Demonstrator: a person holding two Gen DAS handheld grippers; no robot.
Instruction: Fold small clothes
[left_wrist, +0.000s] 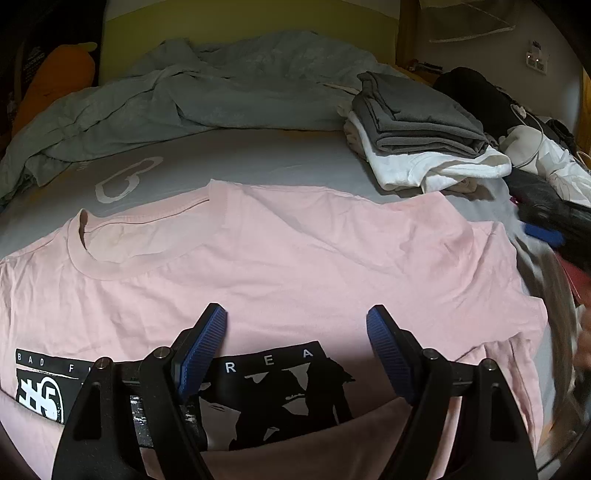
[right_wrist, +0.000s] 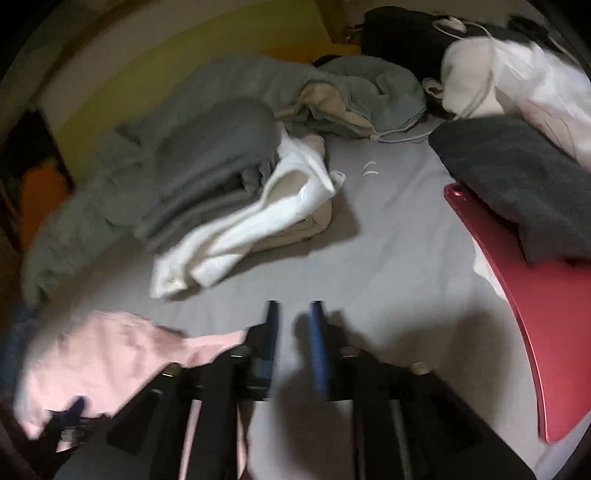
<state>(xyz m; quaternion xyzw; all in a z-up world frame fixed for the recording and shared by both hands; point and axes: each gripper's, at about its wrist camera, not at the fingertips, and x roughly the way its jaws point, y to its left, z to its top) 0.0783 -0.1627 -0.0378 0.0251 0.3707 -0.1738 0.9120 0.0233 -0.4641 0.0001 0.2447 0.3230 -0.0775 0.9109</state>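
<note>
My left claw (left_wrist: 295, 321) hangs wide open over the pink cotton T-shirt (left_wrist: 295, 251), spread on the grey bed sheet (left_wrist: 258, 155). Only my right view shows the right claw (right_wrist: 294, 314), narrowly parted, empty, beside the shirt's edge.

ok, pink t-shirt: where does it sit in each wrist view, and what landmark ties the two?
Left wrist: the pink t-shirt fills the lower half, spread flat under the left gripper.
Right wrist: only a bunched edge at lower left, beside the right gripper.
Shared landmark: the folded grey-on-white pile, upper right in the left view, centre left in the right view.
</note>
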